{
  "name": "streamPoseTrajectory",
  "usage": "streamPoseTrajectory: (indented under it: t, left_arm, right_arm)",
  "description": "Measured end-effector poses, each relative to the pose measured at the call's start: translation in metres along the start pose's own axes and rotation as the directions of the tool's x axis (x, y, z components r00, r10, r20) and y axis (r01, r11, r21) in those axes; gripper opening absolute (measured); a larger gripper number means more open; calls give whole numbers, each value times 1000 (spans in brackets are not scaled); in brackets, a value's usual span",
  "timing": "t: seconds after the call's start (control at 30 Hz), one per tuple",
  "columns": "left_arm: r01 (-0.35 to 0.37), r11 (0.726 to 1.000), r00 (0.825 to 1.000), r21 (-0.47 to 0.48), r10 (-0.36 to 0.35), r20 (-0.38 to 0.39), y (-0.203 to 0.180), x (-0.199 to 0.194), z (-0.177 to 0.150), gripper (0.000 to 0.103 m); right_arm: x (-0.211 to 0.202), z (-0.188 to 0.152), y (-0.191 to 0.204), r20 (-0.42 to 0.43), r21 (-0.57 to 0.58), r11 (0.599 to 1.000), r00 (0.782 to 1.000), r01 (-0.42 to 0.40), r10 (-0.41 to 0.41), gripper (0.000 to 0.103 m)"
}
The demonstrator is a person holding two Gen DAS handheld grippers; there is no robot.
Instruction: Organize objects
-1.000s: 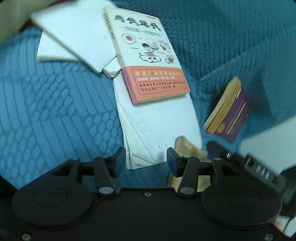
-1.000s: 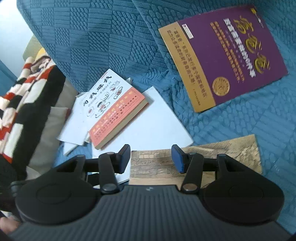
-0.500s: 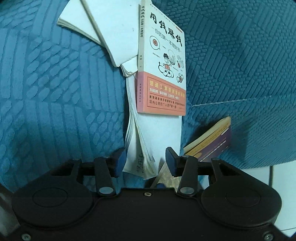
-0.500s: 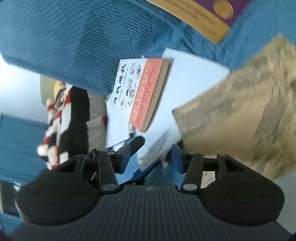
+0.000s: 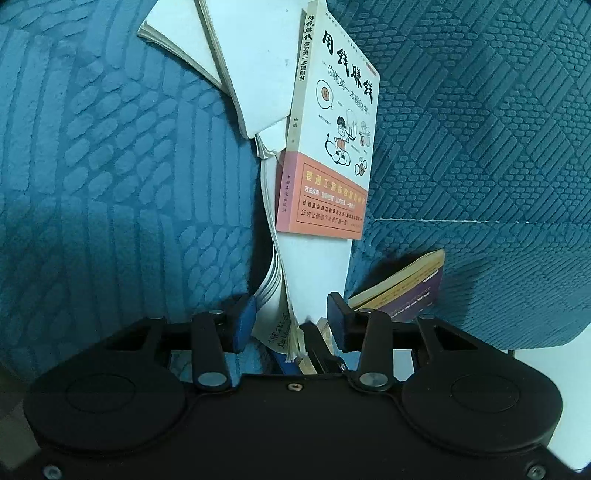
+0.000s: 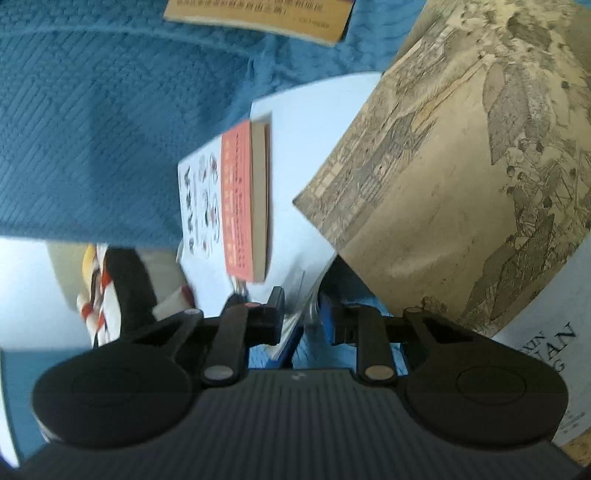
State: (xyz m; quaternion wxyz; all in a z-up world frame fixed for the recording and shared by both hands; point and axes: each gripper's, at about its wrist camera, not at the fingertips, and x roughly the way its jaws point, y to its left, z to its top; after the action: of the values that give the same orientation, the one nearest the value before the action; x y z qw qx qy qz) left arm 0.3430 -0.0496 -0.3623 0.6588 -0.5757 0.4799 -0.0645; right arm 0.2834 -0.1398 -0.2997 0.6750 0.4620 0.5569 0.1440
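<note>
A white-and-orange paperback lies on a large white booklet on the blue sofa. My left gripper is open, its pads either side of the booklet's near edge. A purple book lies to its right. In the right wrist view my right gripper is open around the same booklet's corner, the paperback ahead. A tan illustrated book stands tilted at the right. The purple book's edge shows at the top.
More white booklets lie behind the paperback. The blue quilted sofa cushion surrounds everything. A striped red, white and black cloth lies at the left in the right wrist view. Pale floor shows past the sofa edge.
Both grippers have moved in onto the white booklet's near edge, which now sits between their pads. The right view has swung, and the tan book now fills its right side.
</note>
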Motion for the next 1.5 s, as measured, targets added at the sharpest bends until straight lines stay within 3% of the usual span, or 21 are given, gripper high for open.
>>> streamPoseTrajectory:
  t: [0.43, 0.6, 0.9, 1.03, 1.1, 1.5]
  left_arm:
    - [39, 999, 999, -18, -39, -14, 2, -5, 11, 38]
    - [81, 997, 997, -2, -81, 16, -1, -16, 17, 46]
    - [108, 987, 994, -118, -103, 47, 16, -16, 21, 48]
    - [138, 979, 990, -147, -132, 49, 19, -14, 22, 48]
    - [148, 975, 988, -167, -139, 60, 21, -14, 22, 48]
    - [121, 968, 993, -219, -115, 41, 35, -6, 19, 29]
  right_arm:
    - [14, -1, 5, 84, 48, 999, 996, -19, 15, 23]
    - [5, -2, 19, 82, 14, 1000, 996, -22, 21, 12]
    - [-15, -7, 51, 57, -92, 996, 998, -19, 24, 11]
    - [-26, -12, 66, 36, -139, 988, 997, -66, 72, 7]
    - [-32, -16, 79, 33, -192, 980, 998, -51, 58, 5]
    - [-57, -19, 84, -12, -209, 976, 998, -68, 67, 4]
